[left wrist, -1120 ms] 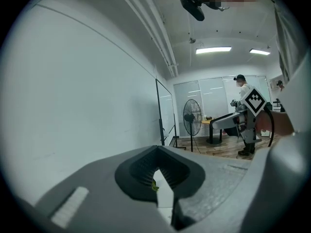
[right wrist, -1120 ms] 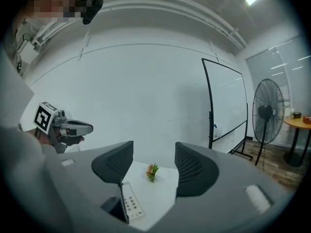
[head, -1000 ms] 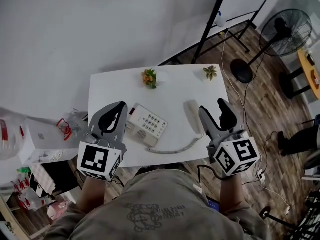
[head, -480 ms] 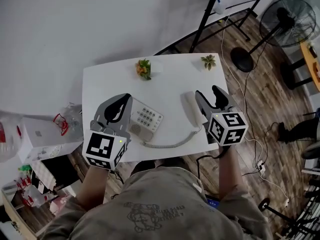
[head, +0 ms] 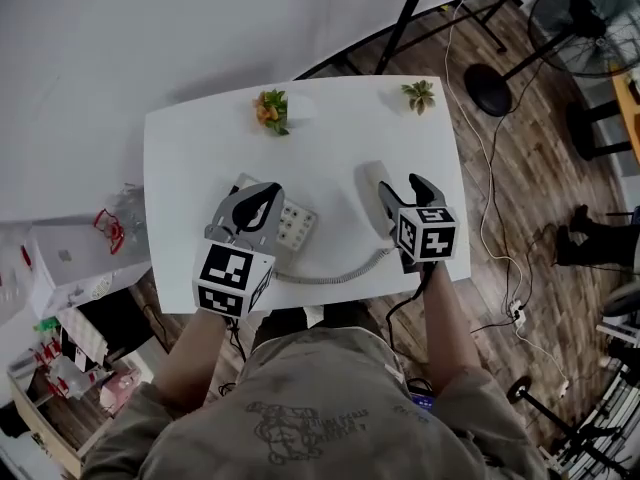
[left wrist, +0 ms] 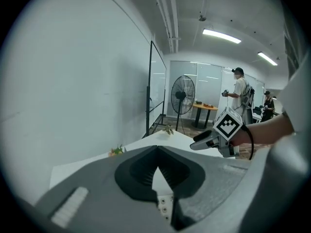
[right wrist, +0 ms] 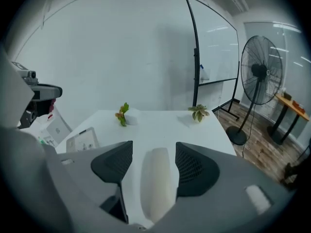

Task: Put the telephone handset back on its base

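White table (head: 190, 158); cream plastic handset (head: 370, 194) lies beside grey keypad base (head: 293, 226).
Right gripper (head: 403, 192) has parted jaws straddling it for pickup; left gripper (head: 254, 204) closed, empty.

1. There is one white table (head: 190, 168).
2. There is one phone base (head: 292, 226) with buttons.
3. There is one handset (head: 372, 193).
4. There is one curly cord (head: 335, 273).
5. There are two little plants: an orange and green plant (head: 269, 110) and a green plant (head: 419, 94).
6. There are two grippers: the left gripper (head: 262, 193) and the right gripper (head: 400, 186).
7. Each gripper has one cube with black and white squares. That makes two: the left cube (head: 232, 280) and the right cube (head: 427, 236).
8. There is one big fan (head: 585, 13).
9. There is one whiteboard (right wrist: 214, 52) on a black stand.
10. There are two people far back in the room: a near person (left wrist: 239, 96) and a far person (left wrist: 267, 108).
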`<state>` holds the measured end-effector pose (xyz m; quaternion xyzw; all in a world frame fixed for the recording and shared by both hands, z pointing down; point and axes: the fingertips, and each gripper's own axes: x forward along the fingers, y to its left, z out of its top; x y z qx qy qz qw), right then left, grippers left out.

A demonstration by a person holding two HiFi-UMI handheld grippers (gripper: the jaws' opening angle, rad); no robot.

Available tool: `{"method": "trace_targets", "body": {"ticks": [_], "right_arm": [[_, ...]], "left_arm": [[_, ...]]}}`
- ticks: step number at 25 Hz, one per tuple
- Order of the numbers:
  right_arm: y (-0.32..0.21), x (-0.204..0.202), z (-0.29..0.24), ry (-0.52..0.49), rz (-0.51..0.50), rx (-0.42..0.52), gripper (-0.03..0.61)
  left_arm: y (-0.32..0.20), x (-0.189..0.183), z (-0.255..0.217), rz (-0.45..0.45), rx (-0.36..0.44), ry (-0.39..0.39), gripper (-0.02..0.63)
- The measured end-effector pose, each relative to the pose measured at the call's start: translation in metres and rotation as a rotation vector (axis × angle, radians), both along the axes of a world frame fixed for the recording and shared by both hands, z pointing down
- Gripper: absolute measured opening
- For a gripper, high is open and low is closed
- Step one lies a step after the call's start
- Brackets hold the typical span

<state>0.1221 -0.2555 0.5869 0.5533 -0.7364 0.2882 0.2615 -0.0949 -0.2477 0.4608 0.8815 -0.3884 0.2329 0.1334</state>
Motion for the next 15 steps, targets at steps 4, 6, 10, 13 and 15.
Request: {"method": "trace_targets", "body": {"ticks": [4, 6, 10, 13, 15], "right_arm": [[0.005, 0.003, 0.046, 0.044, -0.026, -0.084, 0.307], [0.007, 0.006, 0.066, 0.057, -0.031, -0.12, 0.31], [0.012, 0.007, 0.096, 0.075, -0.051, -0.179, 0.316], [0.014, 0.005, 0.109, 0.082, -0.066, -0.204, 0.316], [0.016, 0.003, 0.117, 0.095, -0.081, -0.222, 0.316]], "left_arm": [[0.001, 0.01, 0.034, 0.009, -0.05, -0.025, 0.0], [0.003, 0.014, 0.049, 0.01, -0.076, -0.035, 0.0], [0.009, 0.02, 0.076, 0.017, -0.122, -0.06, 0.0], [0.014, 0.021, 0.09, 0.018, -0.152, -0.075, 0.0], [0.016, 0.019, 0.096, 0.013, -0.163, -0.083, 0.0]]}}
